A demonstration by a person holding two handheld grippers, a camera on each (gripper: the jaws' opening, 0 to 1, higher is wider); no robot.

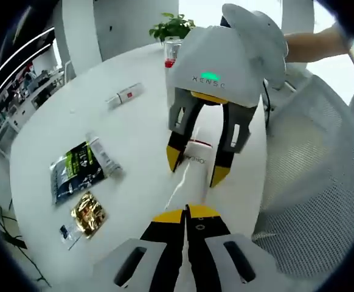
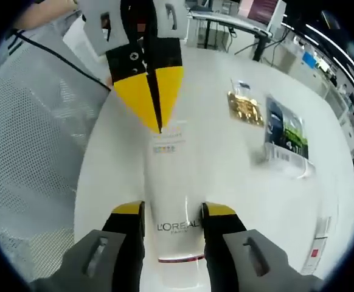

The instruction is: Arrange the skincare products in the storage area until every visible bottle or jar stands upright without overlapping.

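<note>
left claw (image 1: 186,214): jaws seen pressed together at 6 o'clock of the left gripper view, closed on the flat end of the white tube (image 1: 192,173); seen from the right gripper view at 12 o'clock, yellow tips meeting on the tube's crimped end.
right claw (image 2: 172,214): jaws set either side of the white tube (image 2: 172,201) near its cap end, clamped on it; seen in the left gripper view at 1 o'clock, above centre.
white tube: lying flat on the tabletop (image 1: 134,128), "l'oreal" print visible, held at both ends between the two claws.
other items: small tube (image 1: 106,157) beside a dark sachet (image 1: 75,170), gold sachet (image 1: 89,213) at 8 o'clock, white-red tube (image 1: 124,95) at 11 o'clock.
far edge: potted plant (image 1: 172,25) at 12 o'clock.
right side: white mesh chair (image 1: 311,182) beside the tabletop.
</note>
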